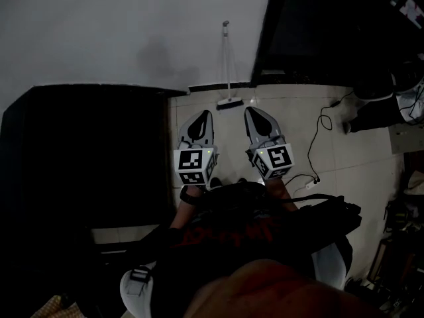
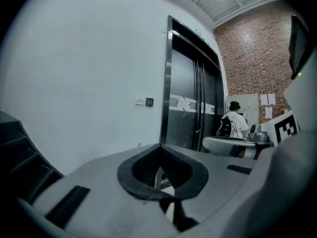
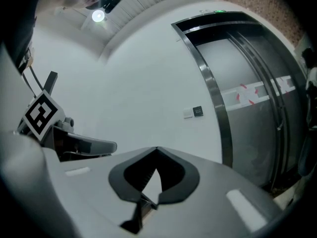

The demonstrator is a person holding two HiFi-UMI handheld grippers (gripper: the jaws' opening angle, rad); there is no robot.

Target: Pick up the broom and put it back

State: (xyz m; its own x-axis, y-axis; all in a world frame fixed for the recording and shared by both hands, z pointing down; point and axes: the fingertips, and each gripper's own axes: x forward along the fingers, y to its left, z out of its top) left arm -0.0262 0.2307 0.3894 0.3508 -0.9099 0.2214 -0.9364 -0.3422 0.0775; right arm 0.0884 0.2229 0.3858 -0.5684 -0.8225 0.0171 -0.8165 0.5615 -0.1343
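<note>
- We hold our left claw (image 1: 203, 116) and right claw (image 1: 253, 113) side by side above the tiled floor (image 1: 298, 131), both aimed at the white wall (image 1: 132, 25).
- Each claw's jaws are pressed together at the tips, and nothing is pinched between them.
- The broom (image 1: 230, 103) stands upright just beyond the claw tips, roughly midway between the two. Its head is on the floor and its handle leans on the wall. Neither claw touches it.
- To the right of the right claw, a black cable (image 1: 322, 121) trails over the tiles to a white power strip (image 1: 306, 185).
- Ahead and to the right of the claws we see steel lift doors (image 2: 190, 108), with a small call panel (image 2: 149, 101) on the wall beside them.
- Further right, a person in a white top (image 2: 234, 124) stands before a brick wall (image 2: 252, 58).
</note>
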